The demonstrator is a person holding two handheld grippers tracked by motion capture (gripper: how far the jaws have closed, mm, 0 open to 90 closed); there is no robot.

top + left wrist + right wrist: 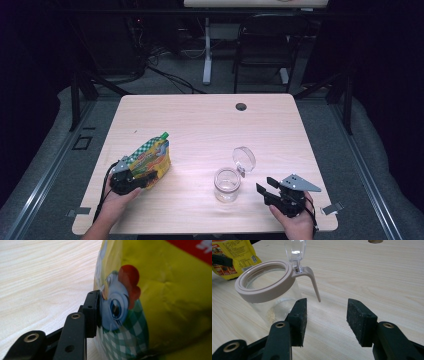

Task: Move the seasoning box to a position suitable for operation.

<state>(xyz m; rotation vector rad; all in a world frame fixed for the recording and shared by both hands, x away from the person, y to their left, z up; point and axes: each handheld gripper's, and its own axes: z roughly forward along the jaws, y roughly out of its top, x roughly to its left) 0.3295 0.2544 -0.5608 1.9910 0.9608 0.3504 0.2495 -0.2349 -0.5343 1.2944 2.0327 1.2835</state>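
**Pouch gripped at the left, open jar waiting near the front edge**

The left tongs (134, 179) are clamped on the lower end of the yellow spouted pouch (149, 156), which stands tilted near the table's (200, 120) left edge, its green cap (164, 134) pointing up and away from the person. Holding it low leaves the spout end free, which would suit tipping it toward the jar. The glass jar (227, 184) stands upright near the front edge, between the two hands, with its clear lid (244, 158) swung back on the hinge, so the mouth is open to receive. The right tongs (265, 189) rest just beside the jar with their jaws spread and nothing between them, likely placed to steady it.

The left gripper view shows the grip itself: one pad (92, 315) pressed flat on the pouch (162, 302) at its printed cartoon bird (120, 302); the other jaw is hidden behind the pouch. The right gripper view shows what the high view cannot: the beige collar (262, 287) round the jar's mouth, its lever tab (313, 282), and a little pale powder (271, 314) on the jar's bottom
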